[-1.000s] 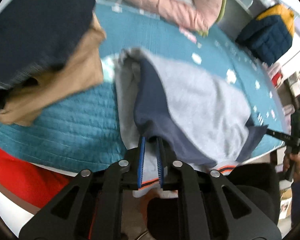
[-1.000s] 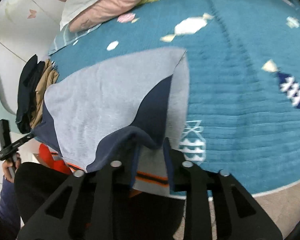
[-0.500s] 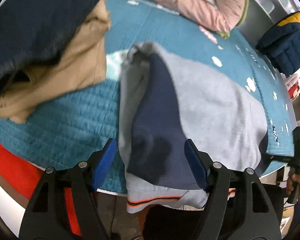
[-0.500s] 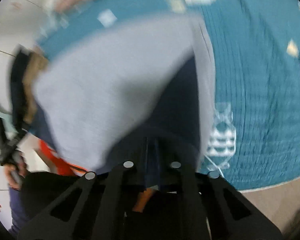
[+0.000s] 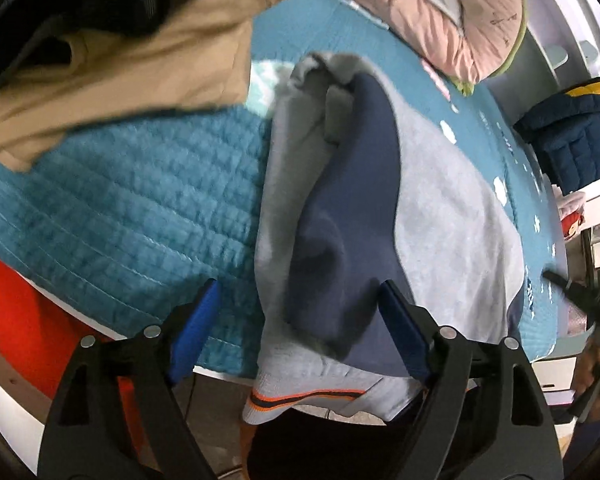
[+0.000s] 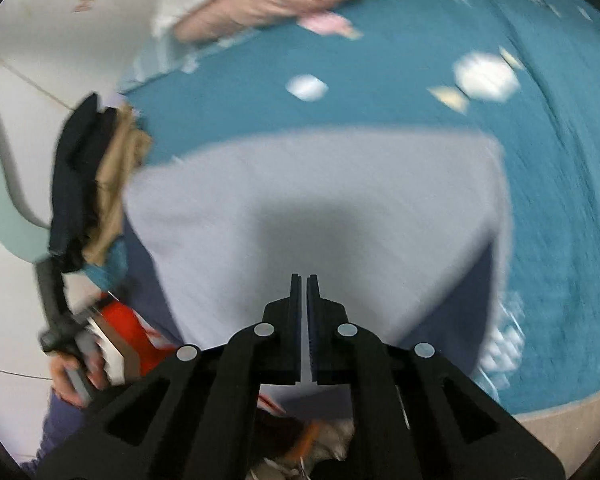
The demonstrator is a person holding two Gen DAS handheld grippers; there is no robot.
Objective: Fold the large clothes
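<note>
A grey sweatshirt [image 5: 452, 216] with navy sleeves and an orange-striped hem lies on the teal quilted bed [image 5: 131, 216], its hem hanging over the near edge. A navy sleeve [image 5: 340, 248] is folded across its left side. My left gripper [image 5: 300, 312] is open, its blue pads on either side of that sleeve, holding nothing. In the right wrist view the sweatshirt [image 6: 308, 200] fills the middle. My right gripper [image 6: 304, 284] hovers above it with its jaws nearly together and nothing between them.
A pile of tan and dark clothes [image 5: 131, 64] sits at the left of the bed and also shows in the right wrist view [image 6: 99, 176]. A pink quilt [image 5: 440, 12] lies at the far side. A navy and yellow jacket [image 5: 572, 128] hangs at the right.
My left gripper has let go of the navy sleeve and opened wide. My right gripper has let go of the sweatshirt's right side, closed, and lifted above the grey cloth.
</note>
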